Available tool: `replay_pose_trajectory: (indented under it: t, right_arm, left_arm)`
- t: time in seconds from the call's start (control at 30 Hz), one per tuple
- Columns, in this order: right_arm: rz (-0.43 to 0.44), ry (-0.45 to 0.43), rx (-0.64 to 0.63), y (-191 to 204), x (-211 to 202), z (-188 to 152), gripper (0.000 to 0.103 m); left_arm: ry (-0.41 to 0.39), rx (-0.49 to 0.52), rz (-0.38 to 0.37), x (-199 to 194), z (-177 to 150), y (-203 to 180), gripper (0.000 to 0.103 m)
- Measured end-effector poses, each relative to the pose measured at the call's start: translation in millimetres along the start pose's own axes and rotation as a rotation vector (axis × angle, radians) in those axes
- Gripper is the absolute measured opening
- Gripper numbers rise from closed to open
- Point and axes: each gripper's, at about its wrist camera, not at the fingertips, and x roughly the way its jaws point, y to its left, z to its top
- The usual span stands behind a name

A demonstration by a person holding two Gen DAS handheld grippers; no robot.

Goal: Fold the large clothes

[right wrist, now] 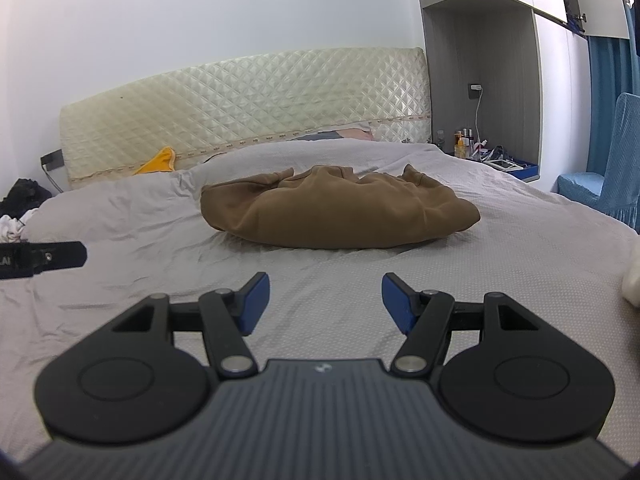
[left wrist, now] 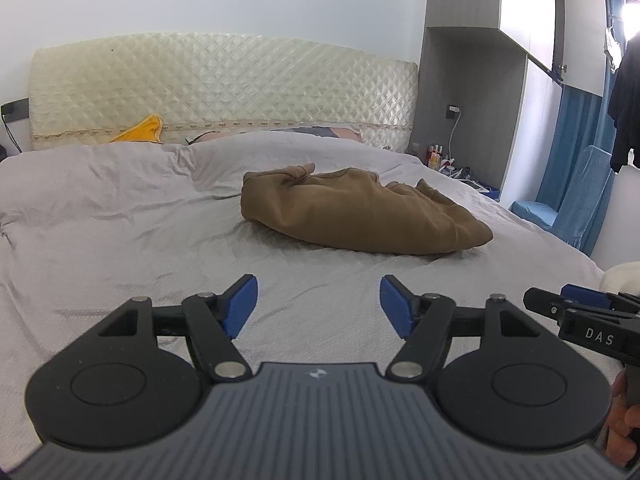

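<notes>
Brown, soft-knit garment (left wrist: pixel 360 216), bunched into a rumpled heap: lying at the centre of both frames on the pale grey bedsheet (left wrist: pixel 120 216), well apart from both grippers and touched by neither.

Left gripper (left wrist: pixel 319 306), black linkage arms with blue pads: sitting low in the left wrist view, jaws standing apart, only bare sheet showing between them.

Right gripper (right wrist: pixel 325 304), same black-and-blue build: sitting low in the right wrist view, jaws likewise spread wide with nothing held. Its black side is also showing at the right edge of the left wrist view, with a person's fingers (left wrist: pixel 624 428) wrapping its handle at lower right.

Cream quilted headboard (left wrist: pixel 224 88): standing across the upper middle of both frames, against a pale wall.

Yellow cloth (left wrist: pixel 142 130): lying at the headboard's foot, upper left of the garment.

Grey built-in shelf unit (right wrist: pixel 480 60): rising at upper right, small bottles (right wrist: pixel 464 142) crowding its lower ledge.

Blue fabric-covered chair (right wrist: pixel 600 176): standing at the right edge.

Dark clothing pile (right wrist: pixel 24 194): lying at the left edge of the right wrist view.
</notes>
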Motion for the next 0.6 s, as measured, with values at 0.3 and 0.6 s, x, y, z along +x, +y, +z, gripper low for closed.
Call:
replay_pose_trajectory:
  t: [0.3,0.6]
  right_arm:
    - [-0.042,-0.013,0.003,-1.4,-2.8,-3.4,0.089]
    - [-0.06,-0.021,-0.01,-0.6,-3.7,-3.0,0.103]
  left_arm:
    - [0.01,-0.009,-0.005,1.9,-1.2,1.3,0.099]
    - [0.006,-0.021,0.012,0.3,-3.0,3.3,0.102]
